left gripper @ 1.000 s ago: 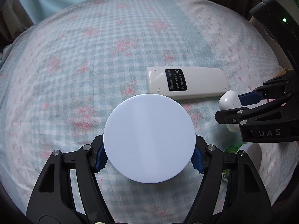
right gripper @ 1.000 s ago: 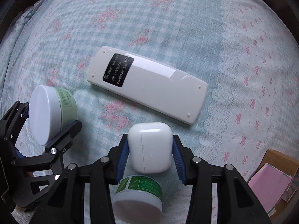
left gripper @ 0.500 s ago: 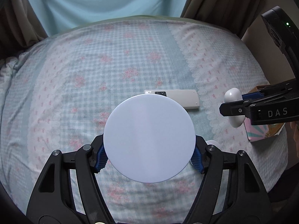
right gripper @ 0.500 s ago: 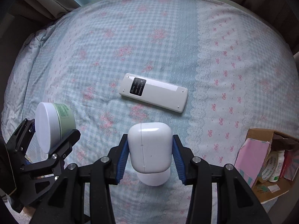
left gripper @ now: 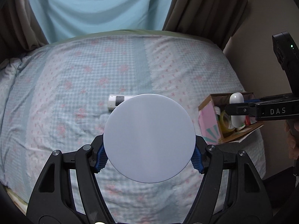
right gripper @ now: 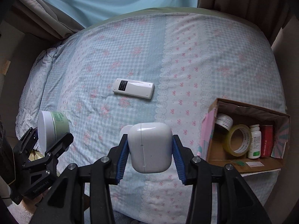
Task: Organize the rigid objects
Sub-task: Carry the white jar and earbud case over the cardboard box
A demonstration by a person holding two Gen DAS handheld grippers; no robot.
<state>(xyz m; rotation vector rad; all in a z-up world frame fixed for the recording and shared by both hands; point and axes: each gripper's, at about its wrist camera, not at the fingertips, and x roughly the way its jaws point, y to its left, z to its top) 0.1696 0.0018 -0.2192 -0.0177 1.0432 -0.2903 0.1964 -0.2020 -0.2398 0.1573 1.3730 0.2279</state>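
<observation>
The left gripper (left gripper: 149, 158) has its 2 blue pads pressed on the sides of a round jar (left gripper: 149, 138), whose plain white lid faces the left wrist camera; from the right wrist view the jar (right gripper: 53, 128) shows a pale green body with a label too small to read, and the gripper's black frame carries the words "GenRobot.AI". The right gripper (right gripper: 150, 150) is closed on a white earbud case (right gripper: 150, 147), pads tight on both flanks, with the case's seam running upright; in the left wrist view its arm reads "DAS". Both held things hang above a bed (right gripper: 214, 59) spread with a blue gingham cover with pink flowers and bows. A white remote control (right gripper: 133, 88) lies flat near the middle of the cover, a black label at its left end, its print illegible. At the bed's right edge sits an open cardboard box (right gripper: 248, 166) holding a roll of yellowish tape (right gripper: 236, 140) with dark lettering, a white bottle (right gripper: 254, 141), a red packet (right gripper: 266, 141) and a dark jar with a white label (right gripper: 224, 121). A small white object (right gripper: 126, 129) peeks from behind the case. Brown curtains (left gripper: 201, 5) frame a light blue one behind the bed.
</observation>
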